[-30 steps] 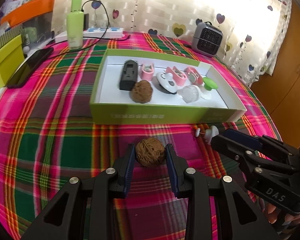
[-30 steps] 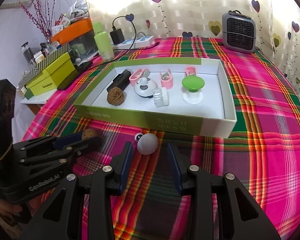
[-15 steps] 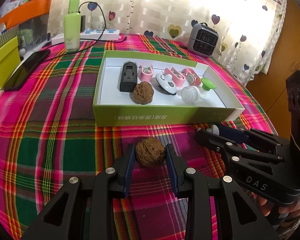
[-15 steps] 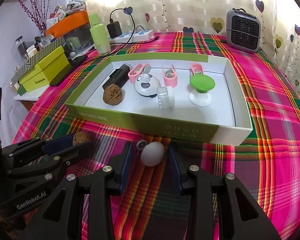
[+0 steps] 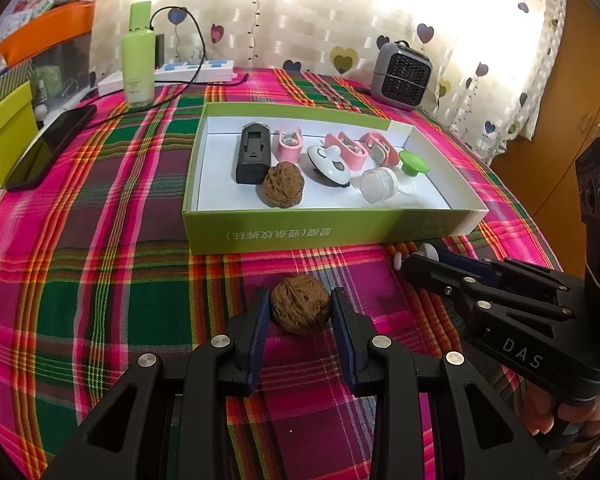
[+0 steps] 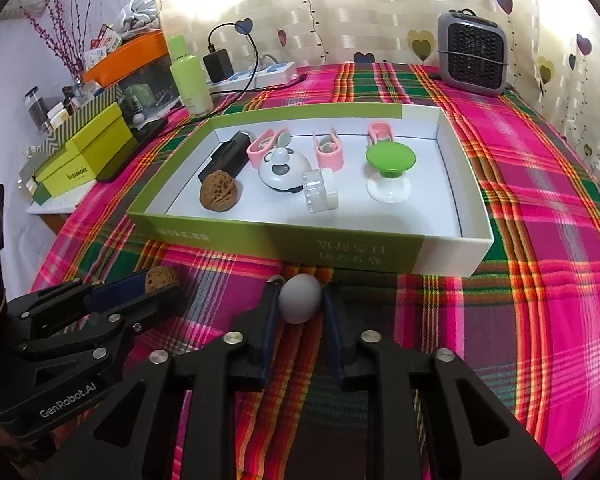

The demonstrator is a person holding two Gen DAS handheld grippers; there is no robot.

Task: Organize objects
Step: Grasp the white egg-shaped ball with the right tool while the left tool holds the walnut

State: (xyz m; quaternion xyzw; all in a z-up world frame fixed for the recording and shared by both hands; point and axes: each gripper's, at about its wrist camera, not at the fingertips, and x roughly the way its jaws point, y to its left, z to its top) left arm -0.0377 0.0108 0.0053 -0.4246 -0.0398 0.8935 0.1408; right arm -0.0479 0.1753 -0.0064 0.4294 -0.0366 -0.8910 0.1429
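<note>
My left gripper (image 5: 300, 304) is shut on a brown walnut (image 5: 300, 309) just in front of the green-and-white box (image 5: 328, 234). My right gripper (image 6: 298, 300) is shut on a small white knob-shaped toy (image 6: 300, 297), also in front of the box (image 6: 360, 254). The right gripper shows in the left wrist view (image 5: 410, 266), the left one in the right wrist view (image 6: 162, 282). In the box lie a second walnut (image 5: 282, 190), a black device (image 5: 253, 158), pink clips (image 5: 290, 145), a white dome toy (image 5: 330, 166), a clear cap (image 5: 376, 185) and a green-topped toy (image 5: 413, 163).
On the plaid tablecloth (image 5: 100, 240) stand a green bottle (image 5: 139, 56), a power strip (image 5: 196, 71), a dark phone (image 5: 50, 146) and a grey heater (image 5: 402, 74). A yellow-green box (image 6: 84, 148) sits at the left. A wooden cabinet (image 5: 572, 92) is at the right.
Both grippers have moved closer to the box's front wall. The right gripper's fingers have closed in on the white toy. The left gripper keeps the walnut.
</note>
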